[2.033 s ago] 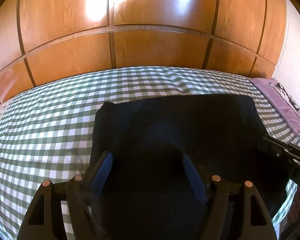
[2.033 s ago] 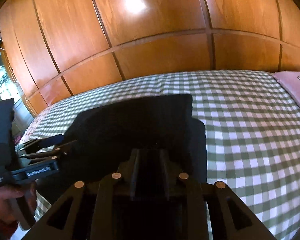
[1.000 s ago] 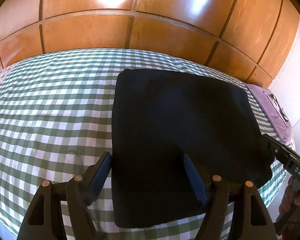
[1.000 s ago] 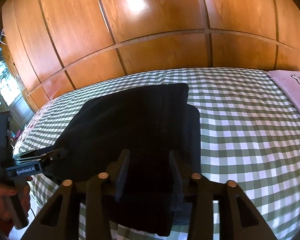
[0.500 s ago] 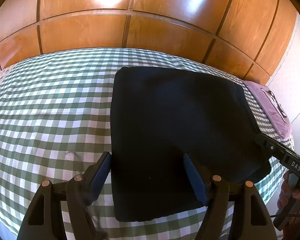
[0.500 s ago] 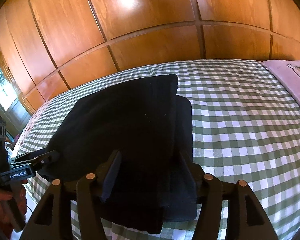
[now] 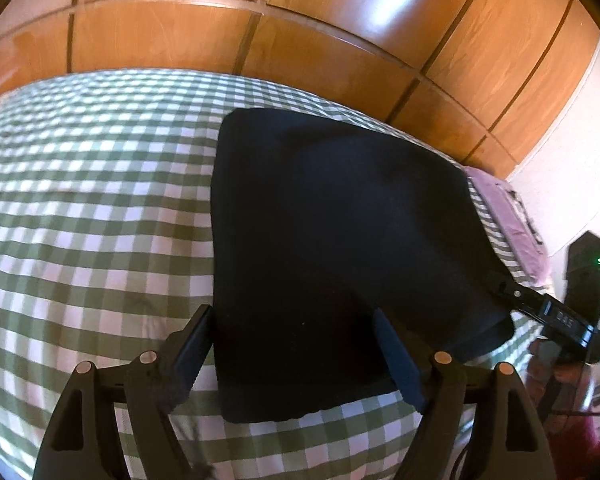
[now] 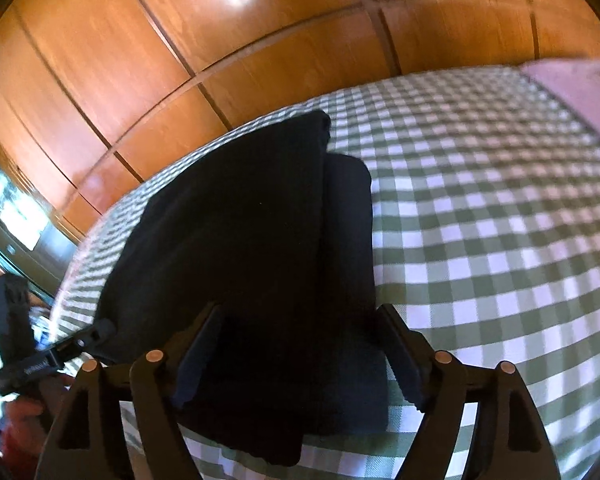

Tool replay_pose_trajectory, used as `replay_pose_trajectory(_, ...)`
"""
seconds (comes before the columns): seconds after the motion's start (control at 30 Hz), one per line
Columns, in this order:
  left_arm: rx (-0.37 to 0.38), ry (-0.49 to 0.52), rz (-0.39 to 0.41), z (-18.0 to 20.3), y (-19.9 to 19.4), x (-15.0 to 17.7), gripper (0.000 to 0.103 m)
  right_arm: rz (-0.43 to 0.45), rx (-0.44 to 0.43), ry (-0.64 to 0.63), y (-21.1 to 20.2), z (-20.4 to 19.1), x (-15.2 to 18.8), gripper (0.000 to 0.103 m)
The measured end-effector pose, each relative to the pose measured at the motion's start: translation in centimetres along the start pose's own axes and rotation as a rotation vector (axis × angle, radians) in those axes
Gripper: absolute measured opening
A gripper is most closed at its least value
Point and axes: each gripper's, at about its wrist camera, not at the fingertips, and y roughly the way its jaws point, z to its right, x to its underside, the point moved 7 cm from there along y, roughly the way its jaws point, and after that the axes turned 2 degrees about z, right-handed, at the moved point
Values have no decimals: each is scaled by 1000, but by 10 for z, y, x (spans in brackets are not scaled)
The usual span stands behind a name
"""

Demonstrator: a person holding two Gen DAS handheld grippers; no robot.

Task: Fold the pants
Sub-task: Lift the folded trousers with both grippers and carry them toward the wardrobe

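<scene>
A bed (image 7: pixel 92 200) with a green-and-white checked cover fills the middle and lower frame in both views. Glossy wooden wardrobe panels (image 7: pixel 300 32) span the top. A purple pillow (image 7: pixel 508 216) lies at the right edge; a window (image 8: pixel 12 216) glows at the left edge.

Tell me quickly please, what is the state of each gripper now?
Left gripper: open, holding nothing, above the near edge of the folded dark pants.
Right gripper: open, holding nothing, above the pants' near end.
</scene>
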Motion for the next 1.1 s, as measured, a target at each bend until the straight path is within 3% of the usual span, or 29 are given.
replay_pose_trajectory(0.2,140,-51,-76,-10,13,-6,82,-44,-95,86,13,7,1,84)
replay_pose_trajectory(0.37,229,-86,-108,-13,24,-8,82,-51,-102,43,21,-1,-2,84)
replay_pose_trajectory(0.47,270,-94,-101,-11,28,-7,82,-48,-96,8,25,-7,-3,78)
replay_pose_trajectory(0.57,249,-68,-92,-6,28,-8,78,-37,-106,-18,25,-10,-5,66)
replay_pose_trajectory(0.77,132,63,-17,20,10,-14,56,15,-85,-76,12,-20,-10,52)
replay_pose_trajectory(0.87,86,117,24,31,4,-21,52,58,-69,-126,3,-30,-17,50)
replay_pose_trajectory(1.1,77,147,152,41,-15,-52,50,149,-97,-165,-10,-36,-51,49)
